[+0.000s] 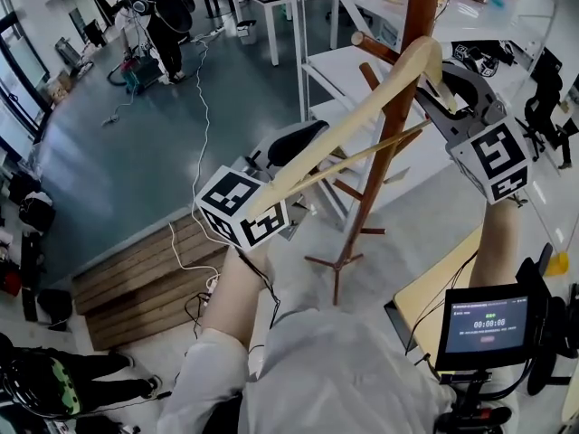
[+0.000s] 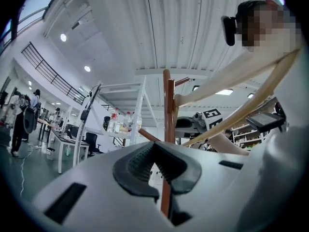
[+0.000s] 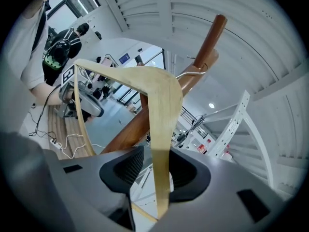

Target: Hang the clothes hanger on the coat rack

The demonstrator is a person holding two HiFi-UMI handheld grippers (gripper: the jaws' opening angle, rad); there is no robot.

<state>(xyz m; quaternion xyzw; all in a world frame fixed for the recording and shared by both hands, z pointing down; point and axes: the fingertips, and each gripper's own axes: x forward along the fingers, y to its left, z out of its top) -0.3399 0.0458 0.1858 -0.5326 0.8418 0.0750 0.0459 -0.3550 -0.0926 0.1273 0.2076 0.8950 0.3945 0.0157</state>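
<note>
Clothes hanger [image 1: 362,114], pale wood, is up in the air, slanting from your left side up to the coat rack [image 1: 387,143]. Its top is right against one of the upper pegs, and its wire hook [image 3: 193,72] sits at that peg, though whether it rests over it can't be told. Your right gripper [image 3: 157,161] is clamped on one hanger arm, the wood strip running straight between its pads. Your left gripper [image 2: 155,151] has its jaw tips drawn together with nothing in them. The hanger's low end passes just beside it, and the brown rack pole shows through the slit behind the tips. The rack stands on a blue-grey floor [image 1: 136,152], next to a white shelf frame [image 1: 303,52]. A platform of wooden planks [image 1: 136,283] lies near your feet, with a white cable [image 1: 201,125] trailing across the floor past it. White tables [image 1: 280,3] and a standing person [image 1: 167,21] are at the far end. A small lit screen [image 1: 486,325] is mounted low on your right.
</note>
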